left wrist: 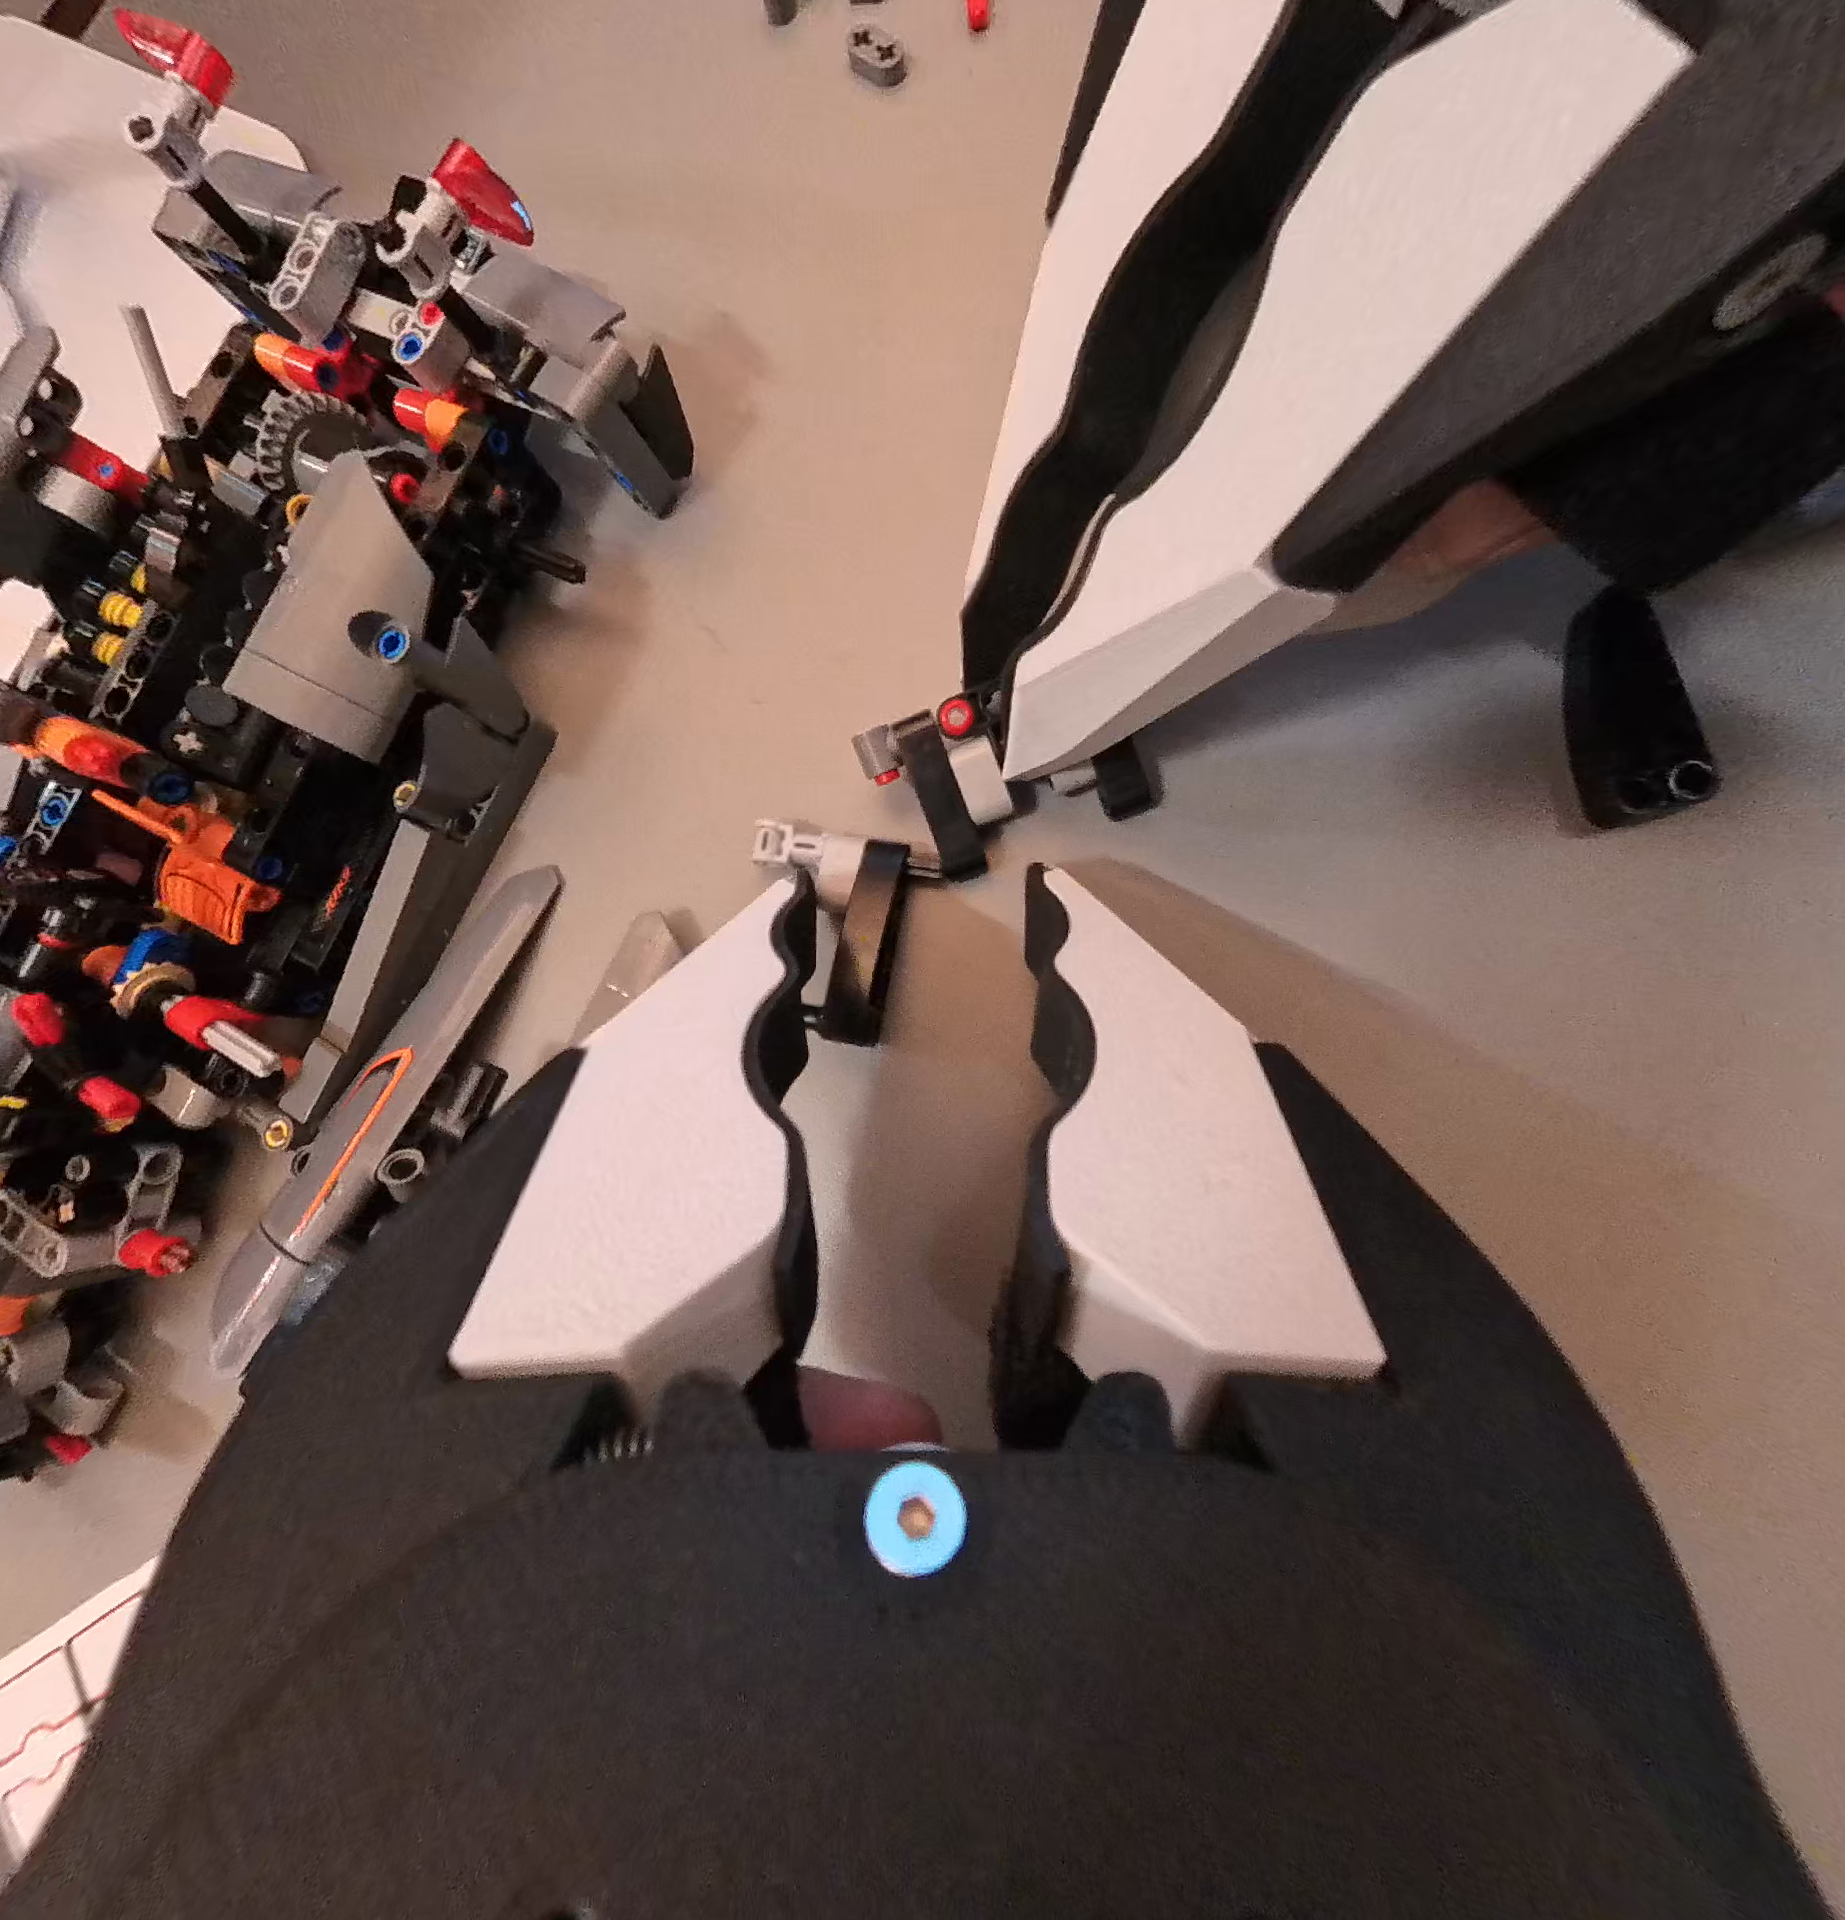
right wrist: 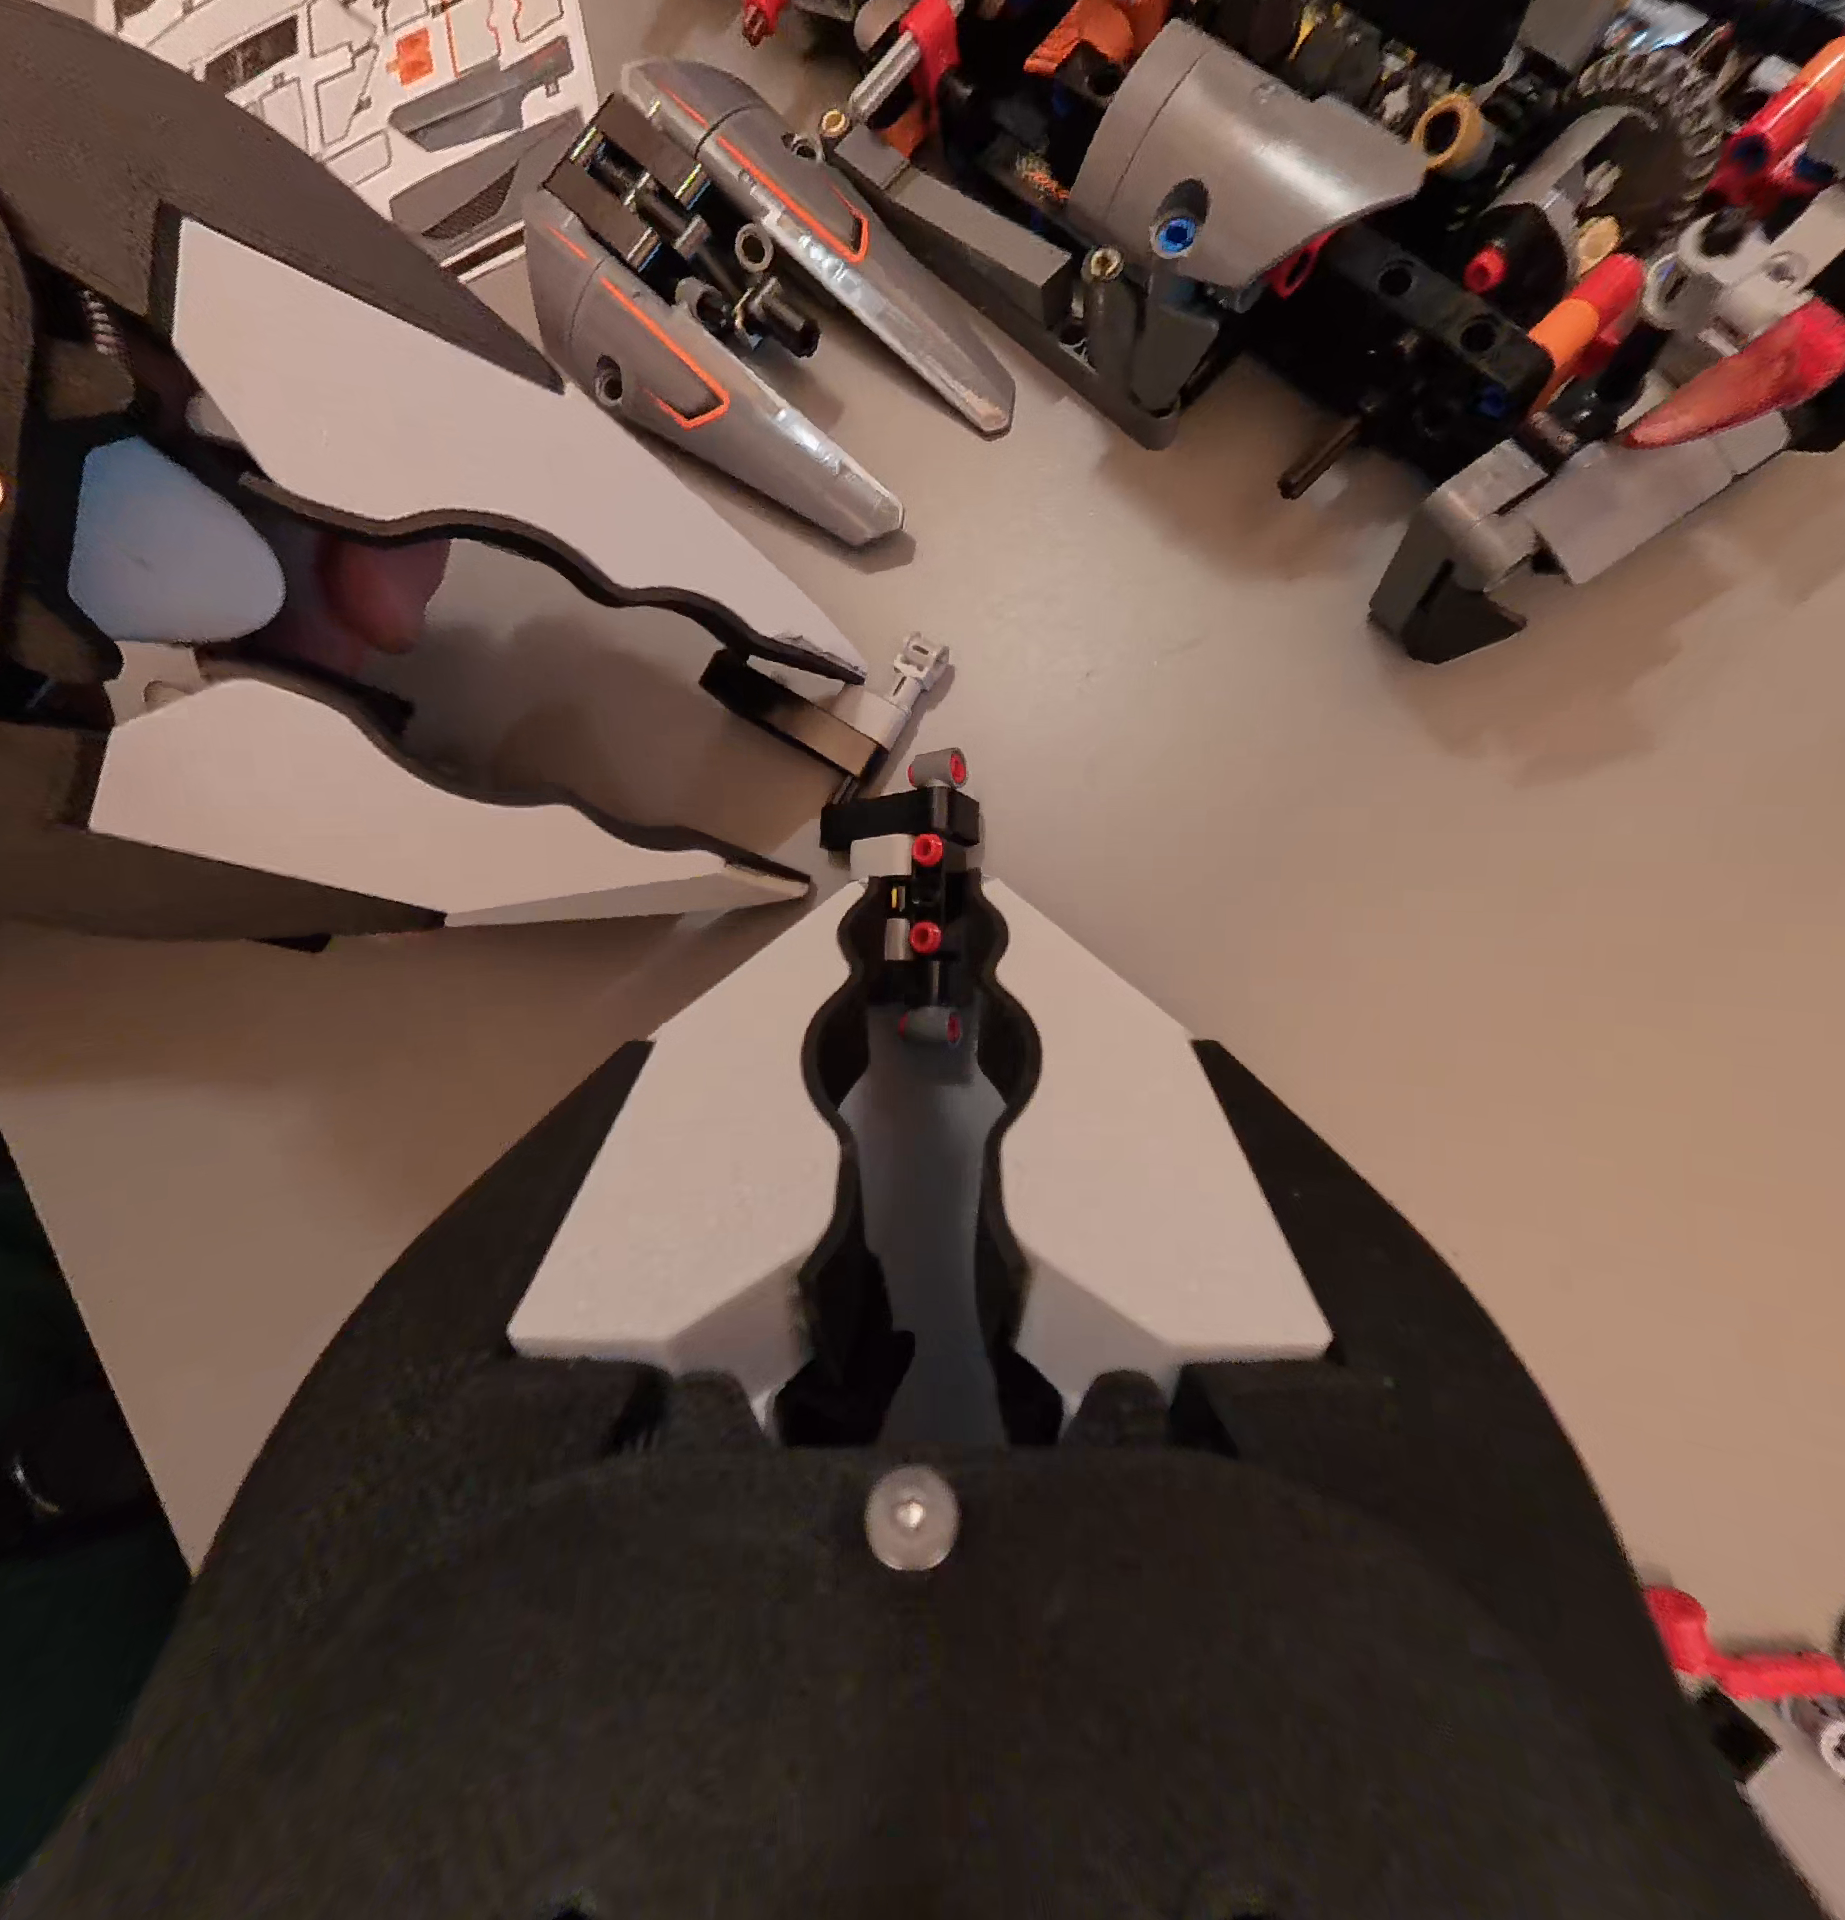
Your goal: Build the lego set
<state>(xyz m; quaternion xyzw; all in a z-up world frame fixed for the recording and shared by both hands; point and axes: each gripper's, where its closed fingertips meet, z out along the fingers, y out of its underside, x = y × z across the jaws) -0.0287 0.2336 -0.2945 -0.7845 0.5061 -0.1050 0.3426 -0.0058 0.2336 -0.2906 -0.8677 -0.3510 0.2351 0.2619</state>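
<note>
My right gripper (right wrist: 923, 883) is shut on a small black and grey sub-assembly with red pins (right wrist: 926, 914), held just above the table. In the left wrist view it comes in from the upper right (left wrist: 1001, 727) with that sub-assembly (left wrist: 944, 753) at its tips. My left gripper (left wrist: 913, 883) is open. A small black piece with a light grey connector (left wrist: 856, 925) lies against its left finger (left wrist: 689, 1091); the other finger stands clear of it. In the right wrist view this piece (right wrist: 845, 717) sits just left of the held sub-assembly, close to touching it.
The large black, grey, red and orange lego model (left wrist: 274, 623) stands on the left, also in the right wrist view (right wrist: 1417, 208). Grey panels with orange stripes (right wrist: 710, 291) lie beside it. A black curved piece (left wrist: 1635, 727), a grey connector (left wrist: 878, 52), red pieces (right wrist: 1728, 1673) and an instruction sheet (right wrist: 378, 83) lie around. The grippers are tip to tip, or close to it.
</note>
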